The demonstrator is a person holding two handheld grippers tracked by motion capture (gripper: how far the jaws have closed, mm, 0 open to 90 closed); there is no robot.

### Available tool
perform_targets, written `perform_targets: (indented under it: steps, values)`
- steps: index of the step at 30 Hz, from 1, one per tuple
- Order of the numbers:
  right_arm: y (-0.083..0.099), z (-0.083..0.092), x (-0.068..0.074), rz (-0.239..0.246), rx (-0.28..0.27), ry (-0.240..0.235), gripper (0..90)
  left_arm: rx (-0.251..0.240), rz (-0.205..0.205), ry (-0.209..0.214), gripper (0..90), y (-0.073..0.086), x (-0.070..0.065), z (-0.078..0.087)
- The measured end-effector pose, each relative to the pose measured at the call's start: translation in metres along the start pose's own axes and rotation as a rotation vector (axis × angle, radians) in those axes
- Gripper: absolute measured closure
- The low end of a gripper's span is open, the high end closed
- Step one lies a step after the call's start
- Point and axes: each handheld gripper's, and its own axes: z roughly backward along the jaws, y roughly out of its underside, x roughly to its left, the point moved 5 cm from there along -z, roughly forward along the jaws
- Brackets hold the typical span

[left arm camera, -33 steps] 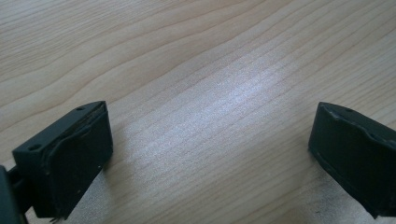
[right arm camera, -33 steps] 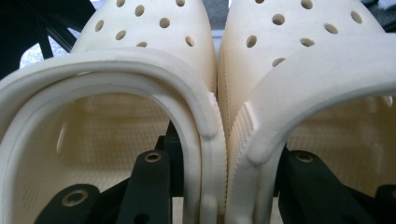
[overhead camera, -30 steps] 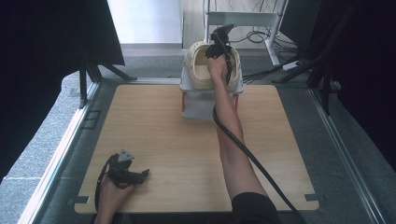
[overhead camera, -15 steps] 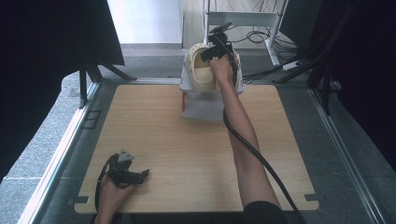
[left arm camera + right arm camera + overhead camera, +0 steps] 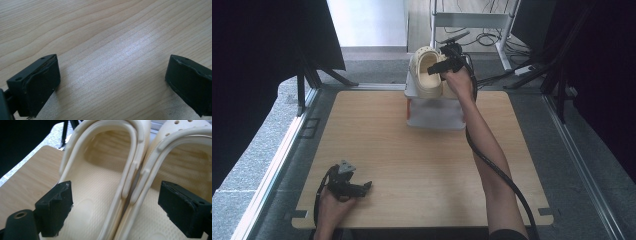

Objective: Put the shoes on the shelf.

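a light wooden table takes up the middle of the high view, with grey floor around it. at its far edge stands a white box, and on top of that sit two cream clogs, side by side and touching along their inner walls. in the right gripper view the left clog and the right clog both lie open side up. the right gripper hangs over them with its jaws spread wide, one above each footbed, straddling the paired walls; whether the pads touch the foam is hard to tell. the left gripper rests at the near left of the table, jaws wide apart over bare wood.
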Motion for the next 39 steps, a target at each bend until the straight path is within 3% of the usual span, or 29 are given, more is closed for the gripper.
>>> perform_targets:
  steps: [5,11,19,22,32,39]
  values:
    - [0.010,0.016,0.005,0.070,-0.011,-0.031,0.0,0.000,0.000,0.000,0.0,0.000,0.000,0.000]
    - [0.025,0.038,0.012,0.155,-0.030,-0.055,0.0,0.000,0.000,-0.001,0.0,0.000,0.000,0.000]
    - [0.054,0.059,0.026,0.206,-0.028,-0.153,0.0,0.005,0.002,0.002,0.0,0.000,0.000,0.000]
    - [0.068,0.065,0.033,0.237,-0.025,-0.163,0.0,0.005,0.004,0.002,0.0,0.000,0.000,0.000]
    - [0.112,0.076,0.040,0.256,-0.006,-0.212,0.0,0.000,0.006,-0.004,0.0,-0.001,0.000,0.000]
    - [0.138,0.080,0.039,0.269,0.002,-0.218,0.0,-0.001,0.006,-0.006,0.0,-0.001,0.000,-0.001]
